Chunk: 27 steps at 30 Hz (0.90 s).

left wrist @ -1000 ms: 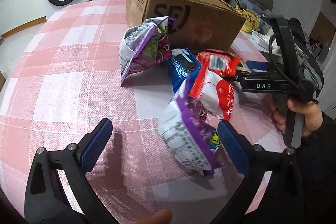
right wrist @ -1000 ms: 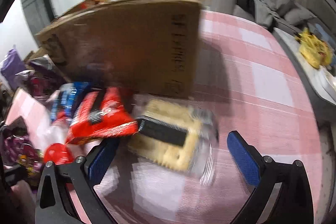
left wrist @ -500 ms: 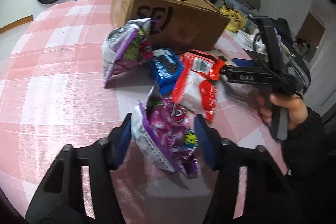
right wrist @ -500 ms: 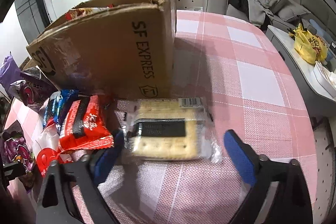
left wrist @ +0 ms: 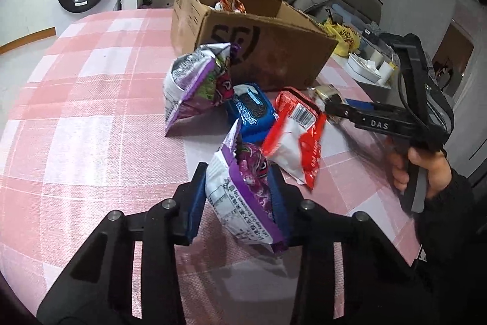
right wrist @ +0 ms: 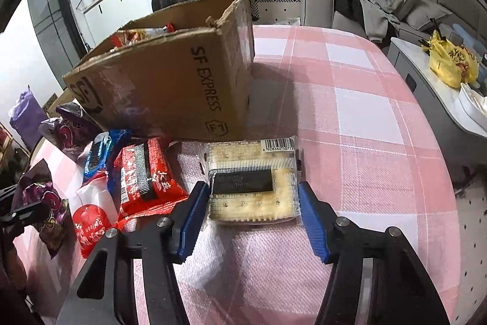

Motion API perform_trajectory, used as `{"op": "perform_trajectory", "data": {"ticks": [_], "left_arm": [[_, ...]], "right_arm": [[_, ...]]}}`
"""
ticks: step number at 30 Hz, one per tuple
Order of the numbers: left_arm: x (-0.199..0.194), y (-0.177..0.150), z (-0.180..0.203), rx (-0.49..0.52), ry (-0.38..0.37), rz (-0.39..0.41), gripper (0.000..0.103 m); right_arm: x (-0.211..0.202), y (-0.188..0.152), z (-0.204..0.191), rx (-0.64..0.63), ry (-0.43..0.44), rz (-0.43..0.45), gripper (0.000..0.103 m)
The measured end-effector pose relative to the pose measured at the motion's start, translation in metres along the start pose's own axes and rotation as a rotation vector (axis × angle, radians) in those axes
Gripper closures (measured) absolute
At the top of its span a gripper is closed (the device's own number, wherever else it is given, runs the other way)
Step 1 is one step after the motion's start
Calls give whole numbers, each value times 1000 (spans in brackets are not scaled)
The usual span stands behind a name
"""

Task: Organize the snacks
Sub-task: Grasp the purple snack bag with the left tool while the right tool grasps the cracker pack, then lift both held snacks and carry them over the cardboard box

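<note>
Crumpling was my worry as my left gripper [left wrist: 239, 200] pinched the purple snack bag [left wrist: 243, 197] just above the surface [left wrist: 91, 118], my right gripper [right wrist: 252, 213] closing around the cracker pack [right wrist: 251, 181] lying beside the cardboard box [right wrist: 170, 87]; either slippery wrapper could slide free.

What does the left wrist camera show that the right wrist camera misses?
Only the left wrist view shows the left tongs shut on a purple snack bag, and the hand holding the other tool. Only the right wrist view shows the right tongs on either side of a clear cracker pack. Both show the cardboard box, the blue cookie pack and the checked tablecloth.
</note>
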<state>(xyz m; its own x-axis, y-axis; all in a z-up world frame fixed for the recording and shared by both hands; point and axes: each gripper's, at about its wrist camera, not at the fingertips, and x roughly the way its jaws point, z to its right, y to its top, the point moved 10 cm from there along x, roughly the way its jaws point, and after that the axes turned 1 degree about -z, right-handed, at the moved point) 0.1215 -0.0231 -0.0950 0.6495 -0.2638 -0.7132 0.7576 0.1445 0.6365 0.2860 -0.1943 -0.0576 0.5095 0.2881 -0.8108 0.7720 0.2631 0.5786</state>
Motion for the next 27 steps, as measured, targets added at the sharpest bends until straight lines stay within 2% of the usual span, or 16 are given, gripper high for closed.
{"op": "perform_trajectory", "data": {"ticks": [14,27], "left_arm": [[-25,15,2,-5,5,80,70],[-55,58,3,2,24,187,70]], "right_arm": [[-48,-1,-11,33,52,98,43],[-99,23,-41,0,112,205,43]]}}
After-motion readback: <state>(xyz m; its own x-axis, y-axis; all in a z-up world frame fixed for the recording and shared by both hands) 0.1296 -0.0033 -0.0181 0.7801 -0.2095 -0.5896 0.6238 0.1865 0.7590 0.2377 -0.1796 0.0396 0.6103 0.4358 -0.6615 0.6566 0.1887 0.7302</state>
